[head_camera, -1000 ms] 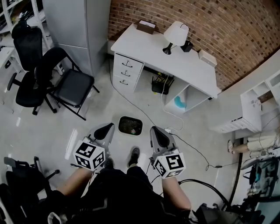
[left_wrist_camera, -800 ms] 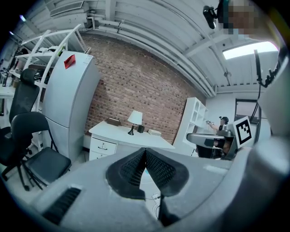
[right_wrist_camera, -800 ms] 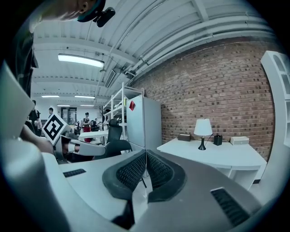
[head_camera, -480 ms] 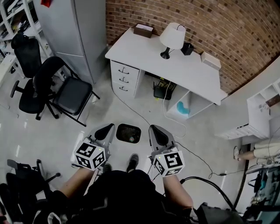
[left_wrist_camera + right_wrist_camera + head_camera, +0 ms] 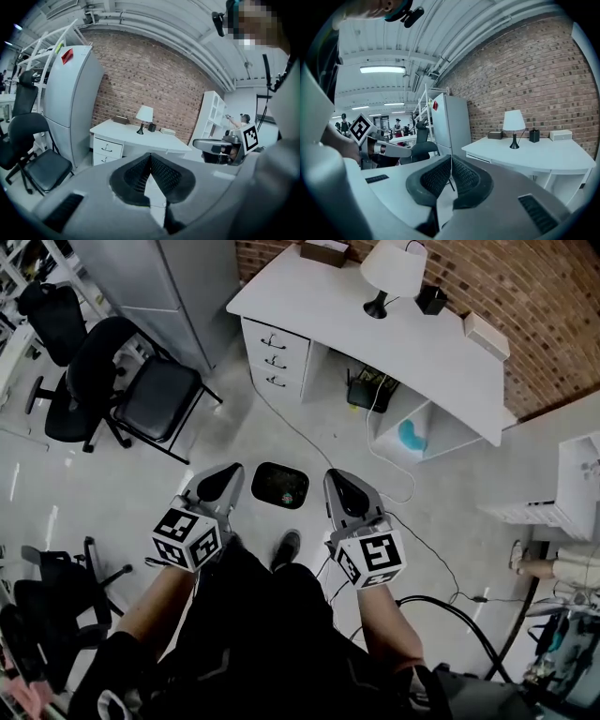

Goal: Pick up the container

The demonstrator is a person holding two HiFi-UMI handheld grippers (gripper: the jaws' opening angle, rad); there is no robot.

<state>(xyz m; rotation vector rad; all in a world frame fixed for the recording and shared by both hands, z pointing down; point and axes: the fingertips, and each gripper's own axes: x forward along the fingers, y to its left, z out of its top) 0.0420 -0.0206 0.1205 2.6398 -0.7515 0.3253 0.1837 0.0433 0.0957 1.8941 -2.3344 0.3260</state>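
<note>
We hold the left gripper (image 5: 223, 478) and right gripper (image 5: 341, 486) with jaws fully closed on nothing; the dark container (image 5: 280, 485) stands on the floor (image 5: 94, 493) between them, untouched.

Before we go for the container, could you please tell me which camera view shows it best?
The head view: the dark container sits on the floor, seen whole from above. Neither gripper view shows it; both look across at the white desk and brick wall.
</note>
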